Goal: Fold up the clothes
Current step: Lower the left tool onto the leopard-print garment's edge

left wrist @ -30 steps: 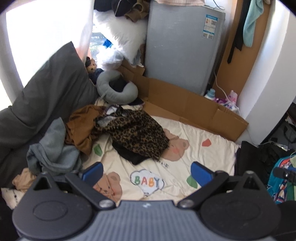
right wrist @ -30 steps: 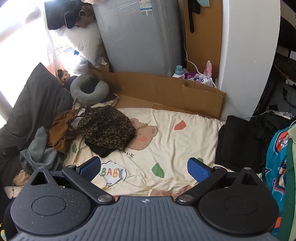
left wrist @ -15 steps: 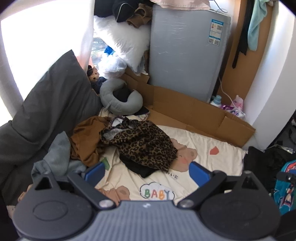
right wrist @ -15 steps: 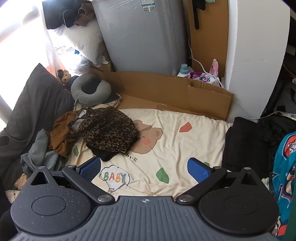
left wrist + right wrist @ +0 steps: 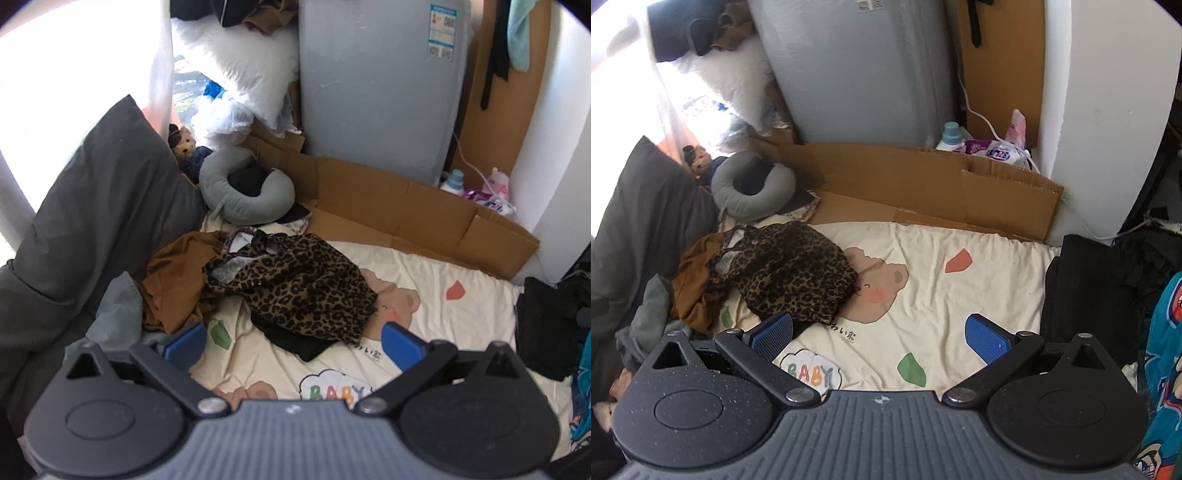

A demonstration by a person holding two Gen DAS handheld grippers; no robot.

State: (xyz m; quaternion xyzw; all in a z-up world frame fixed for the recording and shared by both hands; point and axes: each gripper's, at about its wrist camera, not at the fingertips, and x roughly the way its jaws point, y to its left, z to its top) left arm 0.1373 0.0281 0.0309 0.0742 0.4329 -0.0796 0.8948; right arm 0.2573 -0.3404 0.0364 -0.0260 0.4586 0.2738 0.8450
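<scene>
A crumpled leopard-print garment (image 5: 295, 284) lies on a cream "BABY" blanket (image 5: 443, 325), on top of a black garment (image 5: 295, 341). A brown garment (image 5: 173, 280) and a grey-green one (image 5: 118, 314) are heaped to its left. My left gripper (image 5: 293, 343) is open and empty, held above the blanket in front of the pile. My right gripper (image 5: 879, 334) is open and empty, with the leopard garment (image 5: 790, 277) ahead to its left and the blanket (image 5: 960, 295) below.
A dark grey cushion (image 5: 92, 229) lines the left side. A grey neck pillow (image 5: 247, 195), flattened cardboard (image 5: 399, 218) and a grey mattress (image 5: 376, 85) stand at the back. A black garment (image 5: 1086, 295) and a teal one (image 5: 1167, 332) lie at the right.
Both grippers have moved forward toward the clothes pile; the leopard garment looks closer in both views. Both stay open and the clothes have not moved.
</scene>
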